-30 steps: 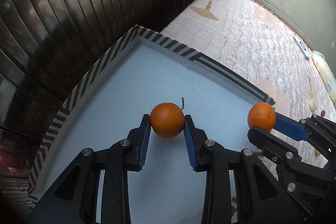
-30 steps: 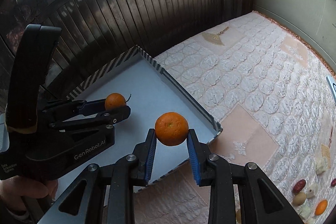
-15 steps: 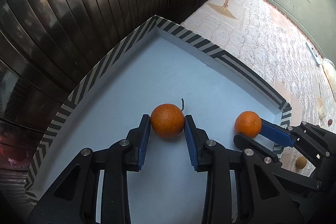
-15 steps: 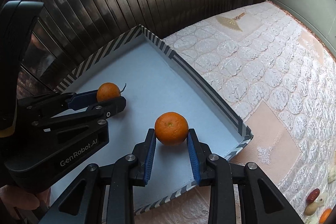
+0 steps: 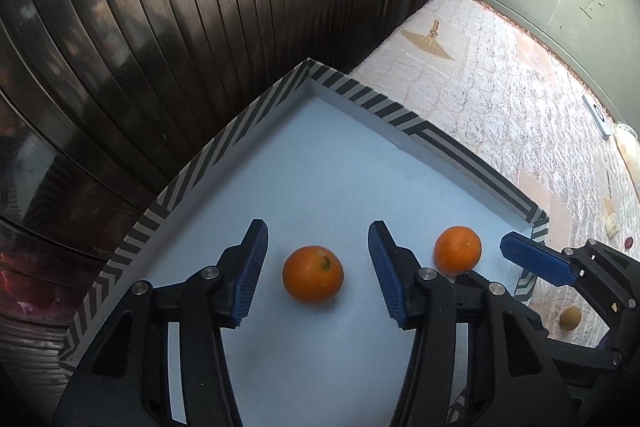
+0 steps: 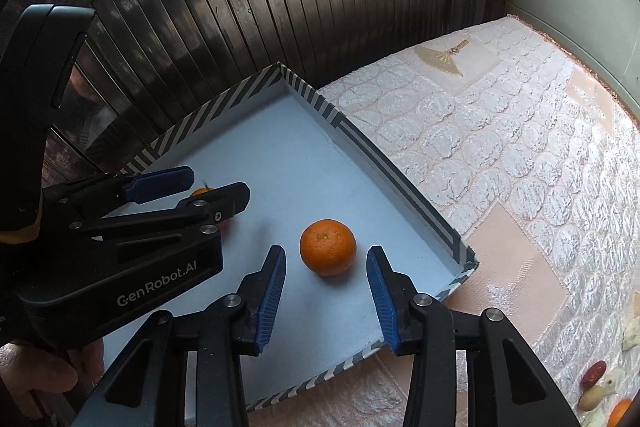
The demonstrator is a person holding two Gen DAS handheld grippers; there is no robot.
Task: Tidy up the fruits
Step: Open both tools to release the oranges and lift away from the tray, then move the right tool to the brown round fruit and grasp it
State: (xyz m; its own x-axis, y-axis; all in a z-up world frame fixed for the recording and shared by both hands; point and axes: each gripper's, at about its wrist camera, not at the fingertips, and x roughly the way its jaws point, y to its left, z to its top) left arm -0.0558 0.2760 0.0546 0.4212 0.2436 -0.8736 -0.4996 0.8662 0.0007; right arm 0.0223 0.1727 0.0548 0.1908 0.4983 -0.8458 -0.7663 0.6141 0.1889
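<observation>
Oranges: one (image 5: 313,273) on tray (image 5: 224,147) floor between left gripper (image 5: 318,269) pads, other (image 6: 328,253) between right gripper (image 6: 326,293) pads. Both sets of jaws opening, clear of fruit, probably releasing them side by side. More fruit (image 6: 596,375) waits on cloth (image 6: 500,147), likely next.

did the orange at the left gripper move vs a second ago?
Yes. The orange has dropped out from between the opening left gripper pads onto the tray floor, nearer the camera, stem now up.
</observation>
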